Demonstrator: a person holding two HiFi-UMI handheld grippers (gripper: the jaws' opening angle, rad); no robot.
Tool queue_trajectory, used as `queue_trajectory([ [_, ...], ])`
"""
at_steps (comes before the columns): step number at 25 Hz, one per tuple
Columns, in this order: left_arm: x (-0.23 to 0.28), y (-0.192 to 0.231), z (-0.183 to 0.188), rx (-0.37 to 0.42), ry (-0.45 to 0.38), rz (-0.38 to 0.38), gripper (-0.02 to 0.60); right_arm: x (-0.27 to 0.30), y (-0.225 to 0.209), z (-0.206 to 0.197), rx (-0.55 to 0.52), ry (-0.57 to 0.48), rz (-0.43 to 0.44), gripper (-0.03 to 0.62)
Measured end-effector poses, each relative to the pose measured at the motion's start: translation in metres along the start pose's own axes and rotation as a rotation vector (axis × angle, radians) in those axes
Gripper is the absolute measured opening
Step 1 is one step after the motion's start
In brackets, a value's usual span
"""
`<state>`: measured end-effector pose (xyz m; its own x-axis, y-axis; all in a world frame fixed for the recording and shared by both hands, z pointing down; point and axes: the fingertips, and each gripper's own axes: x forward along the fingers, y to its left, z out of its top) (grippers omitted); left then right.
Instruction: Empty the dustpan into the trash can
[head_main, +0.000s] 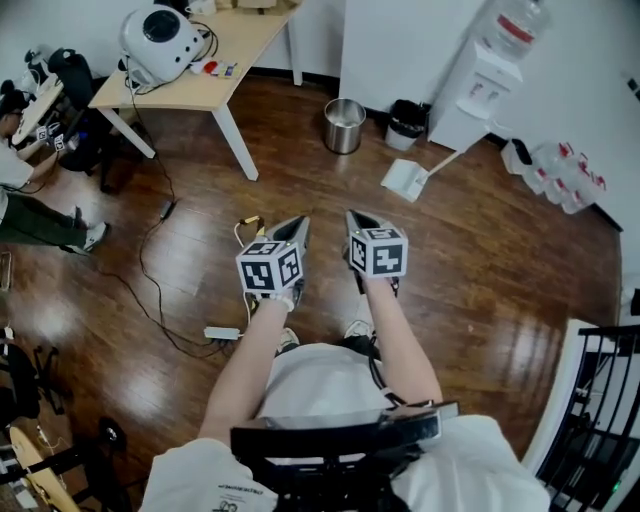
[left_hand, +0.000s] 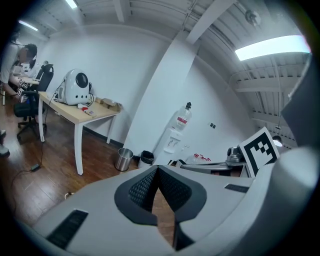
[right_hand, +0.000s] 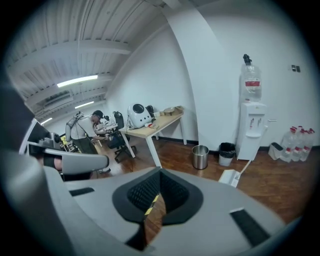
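Observation:
A white dustpan (head_main: 405, 180) lies on the wood floor, its long handle leaning up toward the water dispenser (head_main: 480, 80); the right gripper view shows the dustpan (right_hand: 231, 176) too. Left of it stand a round steel trash can (head_main: 344, 125) and a small black-lined bin (head_main: 407, 123). My left gripper (head_main: 302, 222) and right gripper (head_main: 353, 216) are held side by side at mid-room, well short of the dustpan. Both point toward it with their jaws together and nothing between them. The left gripper (left_hand: 157, 169) and right gripper (right_hand: 160, 171) each show touching tips in their own views.
A light wood table (head_main: 200, 60) with a white device stands at the back left, and cables (head_main: 160, 250) trail across the floor. Water bottles (head_main: 565, 175) line the right wall. A person (head_main: 30, 215) sits at far left. A black railing (head_main: 600, 400) is at lower right.

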<state>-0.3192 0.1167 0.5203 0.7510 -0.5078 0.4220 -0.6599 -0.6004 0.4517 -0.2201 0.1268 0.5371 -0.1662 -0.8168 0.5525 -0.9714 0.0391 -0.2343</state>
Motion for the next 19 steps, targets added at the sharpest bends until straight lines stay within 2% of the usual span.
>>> queue_trajectory([
  [10,-0.01,0.008,0.001,-0.008,0.004,-0.051,-0.005,-0.007,0.015,0.0,-0.001,-0.012,-0.04,-0.002],
  [19,-0.012,-0.001,-0.001,-0.012,0.002,-0.066,-0.005,-0.018,0.014,0.003,-0.019,-0.025,-0.059,-0.002],
])
